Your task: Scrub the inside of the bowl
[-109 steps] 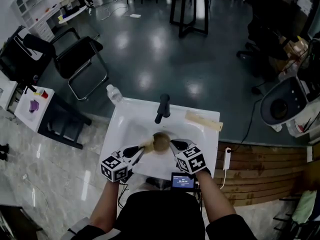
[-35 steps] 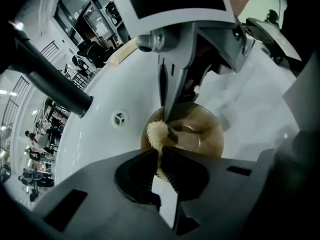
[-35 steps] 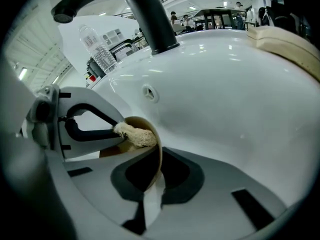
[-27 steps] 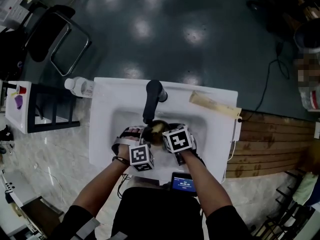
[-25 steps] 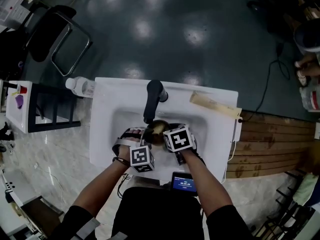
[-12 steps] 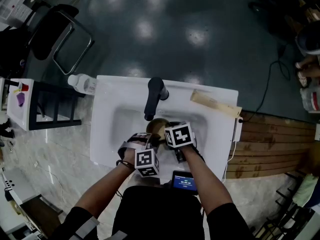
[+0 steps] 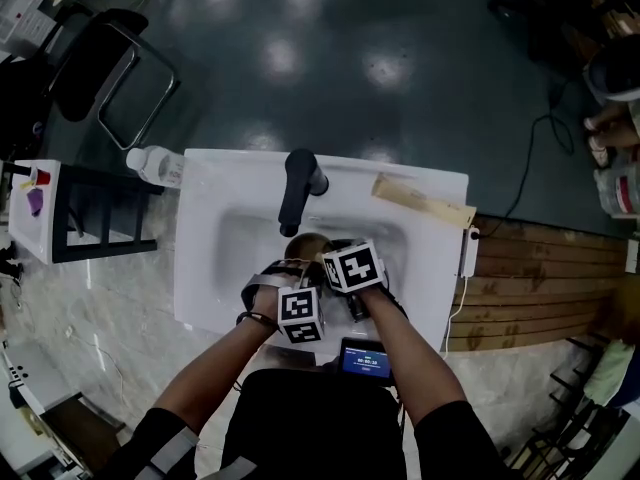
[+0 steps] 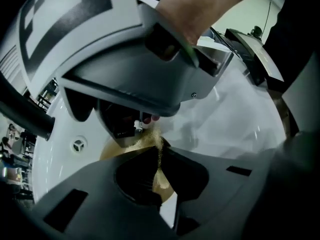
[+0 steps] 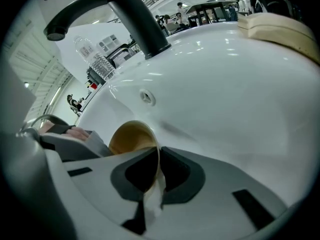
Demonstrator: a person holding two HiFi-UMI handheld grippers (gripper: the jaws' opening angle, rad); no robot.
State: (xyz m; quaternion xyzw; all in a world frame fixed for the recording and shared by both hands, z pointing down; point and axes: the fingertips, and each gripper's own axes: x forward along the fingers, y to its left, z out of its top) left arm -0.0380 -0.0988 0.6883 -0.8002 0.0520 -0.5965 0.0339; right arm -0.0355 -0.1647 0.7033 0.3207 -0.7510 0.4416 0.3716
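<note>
Bowl [image 7: 308, 249] is a small round tan one, wood or bamboo by the look of it, lying tipped on its side low in the white ceramic sink basin [image 7: 215, 230]. The black faucet [image 7: 297, 183] is at its 12 o'clock.

The right gripper [image 9: 159, 156] comes in from about 4 o'clock, and its fingers are closed on the bowl's thin rim, one inside the wall and one outside. The left gripper [image 8: 159, 156] comes in from roughly 7 o'clock. Its fingers are pinched shut on a thin yellowish grainy strip [image 8: 151, 134], which I'd guess is a scrub pad, though I can't say for sure. It sits right at the bowl's mouth, with the two grippers nearly on top of each other.

My take on handling: the bowl looks light and stiff, so it won't flex or crack easily, but it'll skate around on glazed ceramic. It'll also want to pivot around a single rim pinch once the scrubbing pushes on it. The rim is the only real place to grab, since the wall is thin enough to fit between the fingers and the round outside gives nothing to hold. I'd hold it opposite wherever the pad is pressing and lean the bowl's back against the basin for support. If it's wet, expect the rim to get slippery.
</note>
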